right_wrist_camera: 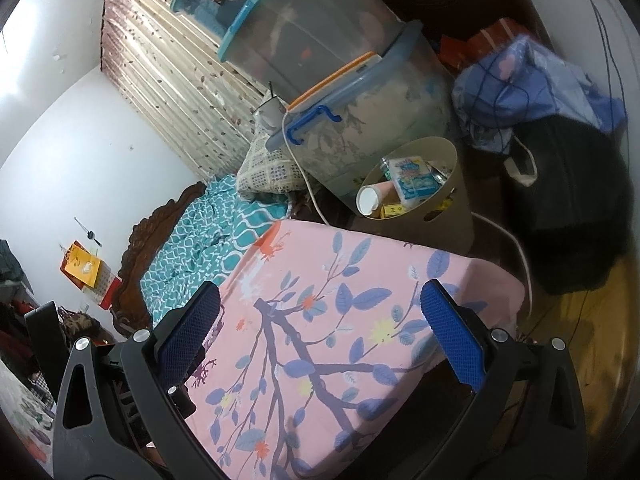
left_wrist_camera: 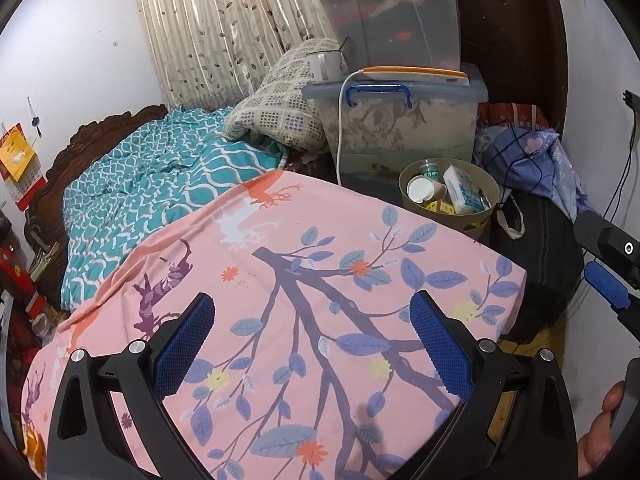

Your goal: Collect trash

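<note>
Left gripper (left_wrist_camera: 312, 344) jaws spread wide, nothing between them, over the pink floral bedsheet (left_wrist_camera: 320, 280). Right gripper (right_wrist_camera: 320, 336) same: wide, empty, over the sheet's corner. One olive trash bin (left_wrist_camera: 476, 220) sits just past the bed's far corner, below two stacked storage boxes (left_wrist_camera: 400, 120). Inside: one paper cup (left_wrist_camera: 420, 190), one tissue pack (left_wrist_camera: 464, 190), one yellow box (left_wrist_camera: 440, 207) (rest of the contents buried, unreadable). One black bag (left_wrist_camera: 540, 248) beside the bin, partly cut off.
</note>
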The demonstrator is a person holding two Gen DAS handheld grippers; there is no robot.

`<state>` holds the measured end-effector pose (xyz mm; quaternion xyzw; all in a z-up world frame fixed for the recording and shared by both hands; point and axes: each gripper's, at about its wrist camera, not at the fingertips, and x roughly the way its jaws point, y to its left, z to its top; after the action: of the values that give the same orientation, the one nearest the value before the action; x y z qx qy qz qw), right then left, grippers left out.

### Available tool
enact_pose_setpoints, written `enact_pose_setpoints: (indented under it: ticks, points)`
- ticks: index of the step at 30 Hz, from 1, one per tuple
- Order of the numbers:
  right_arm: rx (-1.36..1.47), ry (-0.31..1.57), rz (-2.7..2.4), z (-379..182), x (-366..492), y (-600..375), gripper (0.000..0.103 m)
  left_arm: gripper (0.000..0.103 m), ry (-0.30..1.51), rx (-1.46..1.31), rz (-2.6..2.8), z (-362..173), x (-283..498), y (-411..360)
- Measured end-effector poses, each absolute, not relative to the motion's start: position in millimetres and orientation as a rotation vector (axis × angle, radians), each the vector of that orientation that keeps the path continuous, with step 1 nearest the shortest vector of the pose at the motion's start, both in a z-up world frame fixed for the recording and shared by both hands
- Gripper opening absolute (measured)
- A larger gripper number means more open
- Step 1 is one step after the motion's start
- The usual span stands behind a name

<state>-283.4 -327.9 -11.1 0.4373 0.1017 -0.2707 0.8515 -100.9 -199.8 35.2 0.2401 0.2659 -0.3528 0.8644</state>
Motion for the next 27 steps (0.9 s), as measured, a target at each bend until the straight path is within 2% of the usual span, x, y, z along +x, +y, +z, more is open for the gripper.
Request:
enact_pose_setpoints:
  ticks: [27]
  points:
    - [0.945, 0.219, -0.573, -21, -281, -356, 0.099, 0.094, 0.572, 0.532, -0.723, 23, -96, -231]
